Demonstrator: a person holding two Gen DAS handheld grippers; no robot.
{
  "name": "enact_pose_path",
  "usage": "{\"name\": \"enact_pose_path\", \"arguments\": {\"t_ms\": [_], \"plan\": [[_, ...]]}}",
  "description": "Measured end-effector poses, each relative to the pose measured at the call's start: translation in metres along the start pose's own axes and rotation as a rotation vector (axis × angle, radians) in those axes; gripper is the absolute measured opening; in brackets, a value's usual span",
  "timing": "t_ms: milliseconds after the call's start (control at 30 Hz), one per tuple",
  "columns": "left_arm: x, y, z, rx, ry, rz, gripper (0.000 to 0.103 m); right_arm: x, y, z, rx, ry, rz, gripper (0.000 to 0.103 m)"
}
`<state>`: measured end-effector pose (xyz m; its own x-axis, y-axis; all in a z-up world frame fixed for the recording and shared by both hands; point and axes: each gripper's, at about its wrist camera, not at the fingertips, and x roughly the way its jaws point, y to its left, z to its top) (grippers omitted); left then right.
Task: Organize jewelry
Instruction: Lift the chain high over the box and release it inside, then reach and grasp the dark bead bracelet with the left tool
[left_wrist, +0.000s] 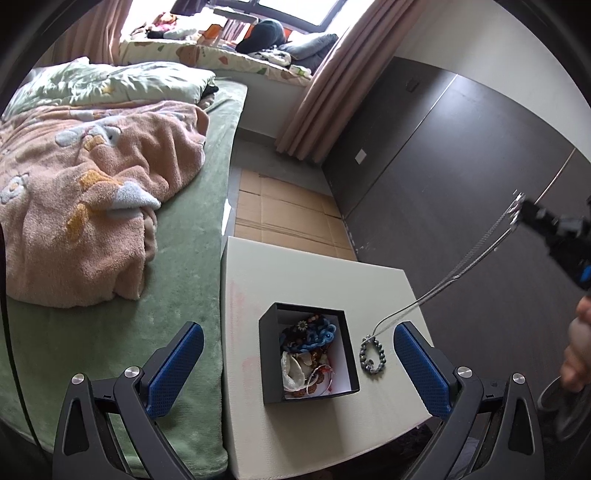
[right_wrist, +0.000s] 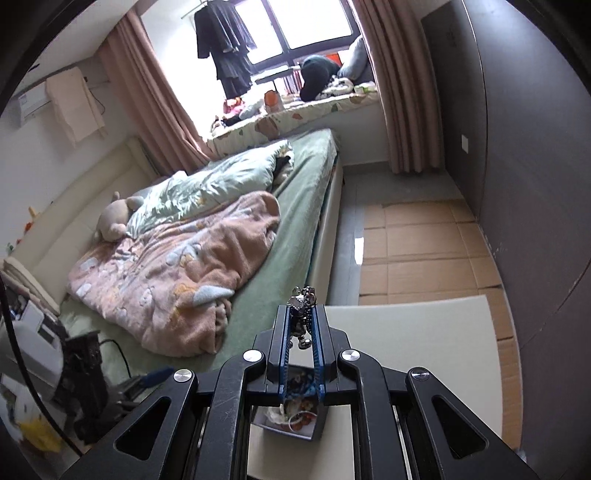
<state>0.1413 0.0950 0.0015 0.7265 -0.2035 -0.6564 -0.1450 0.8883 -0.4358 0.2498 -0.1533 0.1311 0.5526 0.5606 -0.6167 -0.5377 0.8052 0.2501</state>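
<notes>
Green soft sheet covered the big bed (left_wrist: 192, 229), and a fluffy pink blanket with white flowers (left_wrist: 92, 206) lay bunched up on top of it. A pale green quilt (left_wrist: 110, 83) sat behind the blanket. Brown flat cardboard sheets (left_wrist: 284, 210) covered the floor between the bed and the dark grey wall panels (left_wrist: 461, 177).

Just beside the bed stood a low cream table with a smooth top (left_wrist: 314, 273). On the table sat a small black square box with a white inside (left_wrist: 268, 354). It was full of mixed jewelry: a chunky blue chain (left_wrist: 314, 334), beads and thin rings, all in a tangle.

To the right of the box, a silver necklace with a loop of grey beads (left_wrist: 372, 356) was partly on the table. The bead loop rested on the table top, close to the box but not touching it. Its thin silver chain stretched up and to the right, off the table.

The right gripper (right_wrist: 303, 314) was up in the air, above the table. Its blue pads (right_wrist: 283, 339) were pressed nearly together, pinching the far end of the necklace, and a shiny clump of it stuck out past the tips.

The left gripper (left_wrist: 299, 358) was spread wide with nothing in it. Its blue pads (left_wrist: 176, 369) sat on either side of the box and the bead loop, above them.
</notes>
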Motion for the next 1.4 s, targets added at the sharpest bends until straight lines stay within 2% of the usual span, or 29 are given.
{"name": "enact_pose_path", "arguments": {"t_ms": [200,433,700,933,1000,1033,1067,1267,1333,1367,1400], "plan": [[-0.008,-0.001,0.003,-0.006,-0.017,-0.008,0.103,-0.038,0.031,0.035,-0.068,-0.081,-0.014,0.012],[-0.018,0.005,0.004,-0.019,-0.037,-0.001,0.103,-0.049,0.060,0.052,-0.114,-0.103,0.006,0.012],[-0.018,0.014,-0.001,-0.024,-0.037,0.026,0.103,-0.021,0.079,0.034,-0.120,-0.041,0.074,0.012],[-0.013,0.012,-0.006,-0.004,-0.060,0.047,0.103,0.025,0.071,-0.004,-0.080,0.084,0.117,0.013],[-0.010,0.010,-0.008,0.002,-0.066,0.061,0.103,0.035,0.062,-0.016,-0.057,0.105,0.122,0.031],[-0.009,0.009,-0.009,0.003,-0.067,0.058,0.103,0.040,0.055,-0.024,-0.036,0.113,0.125,0.052],[-0.007,0.008,-0.010,0.000,-0.067,0.054,0.103,0.043,0.047,-0.030,-0.012,0.112,0.120,0.063],[0.005,-0.008,-0.015,0.019,-0.059,0.070,0.103,0.048,-0.002,-0.063,0.092,0.123,0.096,0.065],[0.010,-0.017,-0.017,0.046,-0.054,0.066,0.103,0.046,-0.018,-0.073,0.117,0.112,0.080,0.082],[0.012,-0.023,-0.018,0.060,-0.050,0.063,0.103,0.044,-0.025,-0.078,0.132,0.102,0.084,0.096],[0.015,-0.028,-0.020,0.075,-0.046,0.060,0.103,0.042,-0.034,-0.084,0.151,0.087,0.088,0.101]]}}
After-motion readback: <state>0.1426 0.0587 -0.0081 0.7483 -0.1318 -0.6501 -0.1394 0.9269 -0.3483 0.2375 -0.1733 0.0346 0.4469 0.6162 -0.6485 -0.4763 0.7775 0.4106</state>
